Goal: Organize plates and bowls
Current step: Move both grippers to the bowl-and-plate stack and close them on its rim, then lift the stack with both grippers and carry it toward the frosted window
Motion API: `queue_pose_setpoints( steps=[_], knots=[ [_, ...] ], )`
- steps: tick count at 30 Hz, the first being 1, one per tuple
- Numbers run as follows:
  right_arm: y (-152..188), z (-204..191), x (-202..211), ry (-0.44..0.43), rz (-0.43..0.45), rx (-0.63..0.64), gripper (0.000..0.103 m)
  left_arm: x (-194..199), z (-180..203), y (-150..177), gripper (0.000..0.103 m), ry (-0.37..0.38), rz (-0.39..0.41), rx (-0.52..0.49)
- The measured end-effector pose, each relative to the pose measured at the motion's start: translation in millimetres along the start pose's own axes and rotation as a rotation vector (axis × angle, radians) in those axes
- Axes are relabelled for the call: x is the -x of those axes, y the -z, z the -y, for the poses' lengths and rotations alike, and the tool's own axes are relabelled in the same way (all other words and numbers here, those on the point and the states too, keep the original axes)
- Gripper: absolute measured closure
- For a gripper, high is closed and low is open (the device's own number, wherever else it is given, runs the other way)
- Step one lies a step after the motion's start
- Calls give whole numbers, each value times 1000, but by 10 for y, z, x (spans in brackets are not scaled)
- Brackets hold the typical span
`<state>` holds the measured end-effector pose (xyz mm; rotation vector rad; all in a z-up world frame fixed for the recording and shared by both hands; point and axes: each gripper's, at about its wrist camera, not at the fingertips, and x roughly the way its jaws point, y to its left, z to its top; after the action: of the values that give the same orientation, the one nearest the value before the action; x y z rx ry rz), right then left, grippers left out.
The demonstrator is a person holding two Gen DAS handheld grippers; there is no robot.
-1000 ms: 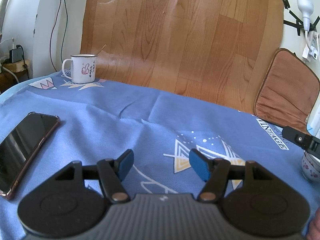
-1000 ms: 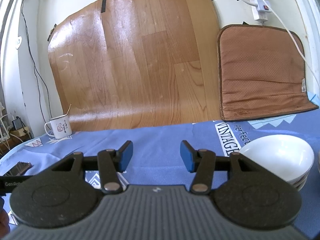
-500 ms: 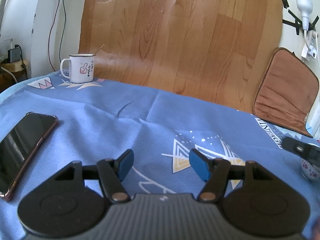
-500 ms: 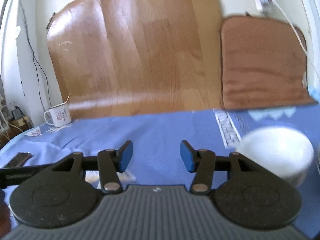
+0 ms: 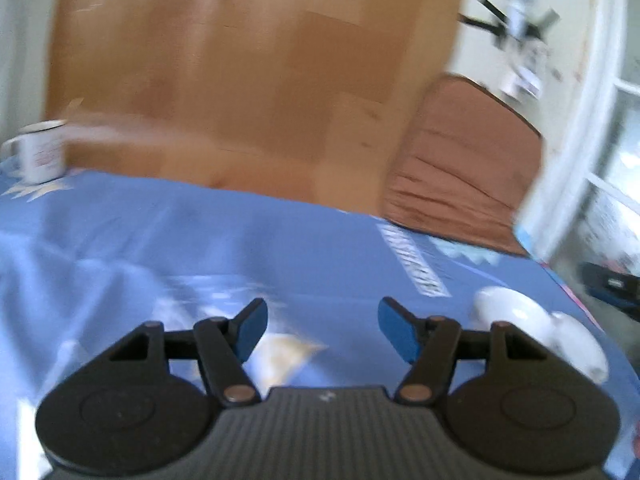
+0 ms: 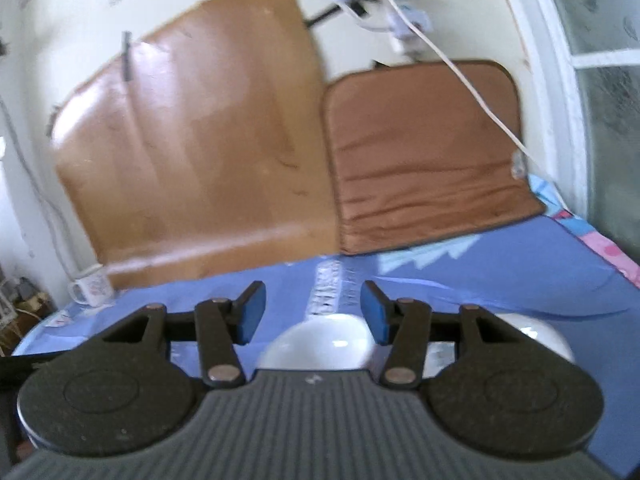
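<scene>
In the right wrist view a white bowl sits on the blue cloth just below and between my open right gripper, partly hidden by it. A second white bowl shows behind the right finger arm. In the blurred left wrist view two white bowls sit on the cloth to the right of my open, empty left gripper. A dark part of the other gripper shows at the right edge.
A blue patterned cloth covers the table. A white enamel mug stands at the far left, also in the right wrist view. A wood-pattern board and a brown cushion lean against the back wall. A white cable hangs over the cushion.
Both grippers have swung right. The phone has left the left view and bowls have come in at its right. The white bowl now lies under the right gripper's fingers.
</scene>
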<state>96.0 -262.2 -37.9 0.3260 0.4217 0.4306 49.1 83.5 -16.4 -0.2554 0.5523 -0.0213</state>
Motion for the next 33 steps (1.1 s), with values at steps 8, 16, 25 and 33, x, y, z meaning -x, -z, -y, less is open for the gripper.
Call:
queue_pose_setpoints(
  steps=[8,16,25,33],
  knots=[
    [-245,298,-600,-90,-323,-28,48,-306,581,-121,40,136,-193,-39],
    [-293,395,-711,-122,-459,-45,48,-697,839,-193,46,220,-321,49],
    [-96,447,-947,-133,-605,-50,67,-1107,904,-31,63,221,-425,110],
    [-39,332,-921,-146,-601,-73,75,-1079,848,-24,77,216,-449,197]
  ],
)
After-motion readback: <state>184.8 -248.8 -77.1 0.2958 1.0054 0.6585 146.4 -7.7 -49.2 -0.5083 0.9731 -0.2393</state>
